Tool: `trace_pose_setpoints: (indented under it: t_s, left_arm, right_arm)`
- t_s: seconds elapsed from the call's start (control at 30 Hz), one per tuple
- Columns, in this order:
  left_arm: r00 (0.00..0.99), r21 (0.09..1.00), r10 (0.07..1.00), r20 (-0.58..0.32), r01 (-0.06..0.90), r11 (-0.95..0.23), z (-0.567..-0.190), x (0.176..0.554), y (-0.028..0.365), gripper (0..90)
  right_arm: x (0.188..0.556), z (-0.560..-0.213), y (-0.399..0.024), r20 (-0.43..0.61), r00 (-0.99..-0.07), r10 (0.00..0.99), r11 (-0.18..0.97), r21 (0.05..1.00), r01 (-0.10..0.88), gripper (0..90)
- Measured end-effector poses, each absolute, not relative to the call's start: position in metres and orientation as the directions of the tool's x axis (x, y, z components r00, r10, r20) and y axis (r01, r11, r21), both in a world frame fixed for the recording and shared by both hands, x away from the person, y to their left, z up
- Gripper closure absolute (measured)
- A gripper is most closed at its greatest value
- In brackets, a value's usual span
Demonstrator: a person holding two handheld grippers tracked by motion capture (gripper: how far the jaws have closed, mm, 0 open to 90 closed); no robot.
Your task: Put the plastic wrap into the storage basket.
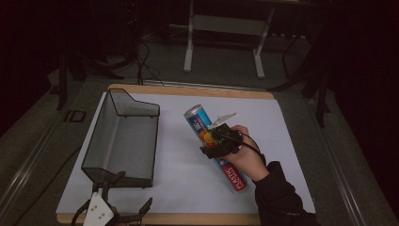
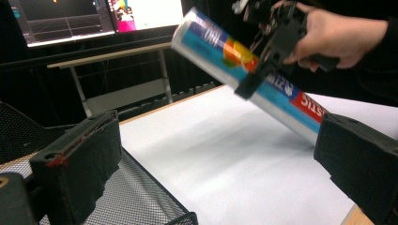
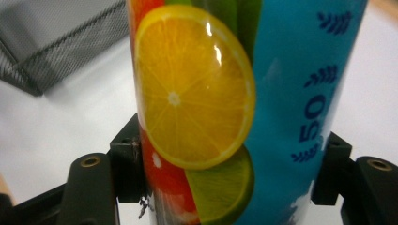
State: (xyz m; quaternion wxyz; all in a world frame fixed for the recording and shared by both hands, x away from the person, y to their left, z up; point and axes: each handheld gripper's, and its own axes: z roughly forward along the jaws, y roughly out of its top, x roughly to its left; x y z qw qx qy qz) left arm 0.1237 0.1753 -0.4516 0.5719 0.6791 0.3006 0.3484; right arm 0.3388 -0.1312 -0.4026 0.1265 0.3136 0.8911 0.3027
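The right gripper clamps a blue tube of plastic wrap around its middle, one jaw pressed against each side; the tube tilts in the air above the white table sheet. The left gripper rests by the near table edge with its jaws spread wide and empty, just beside the black mesh tray.

The tube is cut off top and bottom in the right gripper view; part of its lettering is covered by the hand.
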Motion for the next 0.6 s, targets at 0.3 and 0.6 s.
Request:
trace_pose_setpoints:
  t_s: [0.3, 0.6]
  left_arm:
    - [0.575, 0.986, 0.808, 0.132, 0.008, -0.167, -0.452, 0.124, 0.175, 1.7]
    - [0.574, 0.987, 0.808, 0.129, 0.008, -0.163, -0.452, 0.123, 0.176, 1.7]
  right_arm:
    - [0.338, -0.354, -0.132, -0.021, -0.76, 0.65, 0.508, 0.756, 0.413, 31.8]
    - [0.346, -0.325, -0.1, 0.054, -0.768, 0.638, 0.411, 0.82, 0.399, 31.8]
